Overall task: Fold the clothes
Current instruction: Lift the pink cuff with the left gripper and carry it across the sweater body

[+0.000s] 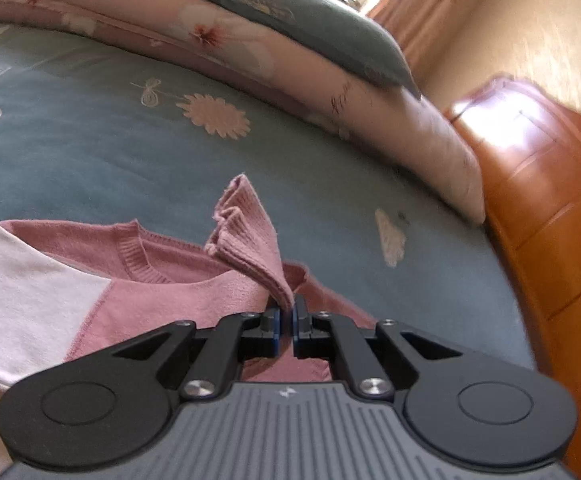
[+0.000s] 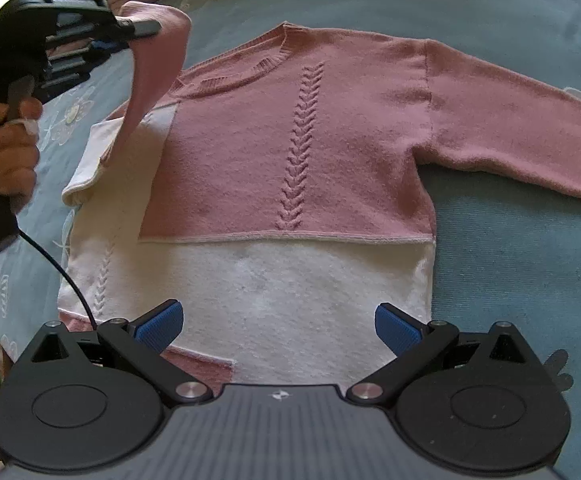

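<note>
Now, sweater [image 2: 290, 168]: we see it lying flat, front up, on the blue bedspread [image 2: 510, 248], pink above and white below, with its neckline towards the far side of the bed.
Left gripper [image 1: 286, 316]: our jaws are pinched tight on the ribbed cuff [image 1: 246, 236] of one pink sleeve, which stands up from between the pads.
Lifted sleeve [image 2: 150, 80]: from the right wrist view it hangs from the gripper above the sweater's shoulder, doubled back over the white part of that side.
Right gripper [image 2: 278, 326]: our blue pads [image 2: 158, 326] are spread wide apart with nothing between them, hovering over the white hem area.
Other sleeve [image 2: 522, 136]: it stretches out flat to the side, its white cuff end running to the frame's edge.
Edges: the sweater's side seam by that sleeve lies straight; the held side is bunched and layered.
Open room: bare bedspread shows beyond the neckline and beside the flat sleeve.
Far side: a folded floral quilt [image 1: 250, 64] with a grey-green pillow [image 1: 290, 12] on it lies along the bed; a wooden cabinet [image 1: 550, 220] stands just beside the bed's edge.
</note>
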Demonstrator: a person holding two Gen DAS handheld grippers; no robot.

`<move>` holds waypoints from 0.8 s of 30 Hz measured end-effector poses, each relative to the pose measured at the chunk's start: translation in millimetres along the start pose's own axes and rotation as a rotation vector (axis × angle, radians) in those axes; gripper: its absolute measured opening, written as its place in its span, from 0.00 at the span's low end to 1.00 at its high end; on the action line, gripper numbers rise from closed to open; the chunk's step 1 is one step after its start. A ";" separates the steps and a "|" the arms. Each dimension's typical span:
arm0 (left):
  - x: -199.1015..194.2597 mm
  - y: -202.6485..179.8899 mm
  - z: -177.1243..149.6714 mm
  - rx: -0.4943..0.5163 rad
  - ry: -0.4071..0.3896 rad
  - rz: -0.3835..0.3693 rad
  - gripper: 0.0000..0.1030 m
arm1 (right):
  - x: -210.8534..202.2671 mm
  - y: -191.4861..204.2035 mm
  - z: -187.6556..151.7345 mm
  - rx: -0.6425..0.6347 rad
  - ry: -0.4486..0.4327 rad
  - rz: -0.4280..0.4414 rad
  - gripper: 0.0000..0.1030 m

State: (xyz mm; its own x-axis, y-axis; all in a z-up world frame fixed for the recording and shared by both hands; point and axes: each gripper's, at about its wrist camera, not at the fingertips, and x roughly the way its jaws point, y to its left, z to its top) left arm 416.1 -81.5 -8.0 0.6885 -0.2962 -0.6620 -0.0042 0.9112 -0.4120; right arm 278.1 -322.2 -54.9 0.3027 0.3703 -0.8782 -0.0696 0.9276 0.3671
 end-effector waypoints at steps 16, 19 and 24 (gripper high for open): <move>47.6 -31.0 -21.7 0.141 0.057 0.032 0.03 | 6.0 -3.5 -3.5 0.030 0.016 -0.009 1.00; 58.1 -30.5 -26.6 0.147 0.086 0.037 0.04 | 7.1 -5.5 -4.2 0.034 0.019 -0.011 1.00; 65.4 -29.9 -36.2 0.190 0.129 0.048 0.07 | 9.5 -8.6 -5.3 0.042 0.024 -0.015 1.00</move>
State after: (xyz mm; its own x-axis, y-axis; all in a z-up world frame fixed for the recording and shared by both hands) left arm 435.0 -138.5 -61.7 0.5922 -0.2741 -0.7577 0.1105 0.9591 -0.2605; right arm 276.5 -326.4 -68.1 0.2804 0.3582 -0.8905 -0.0255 0.9302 0.3661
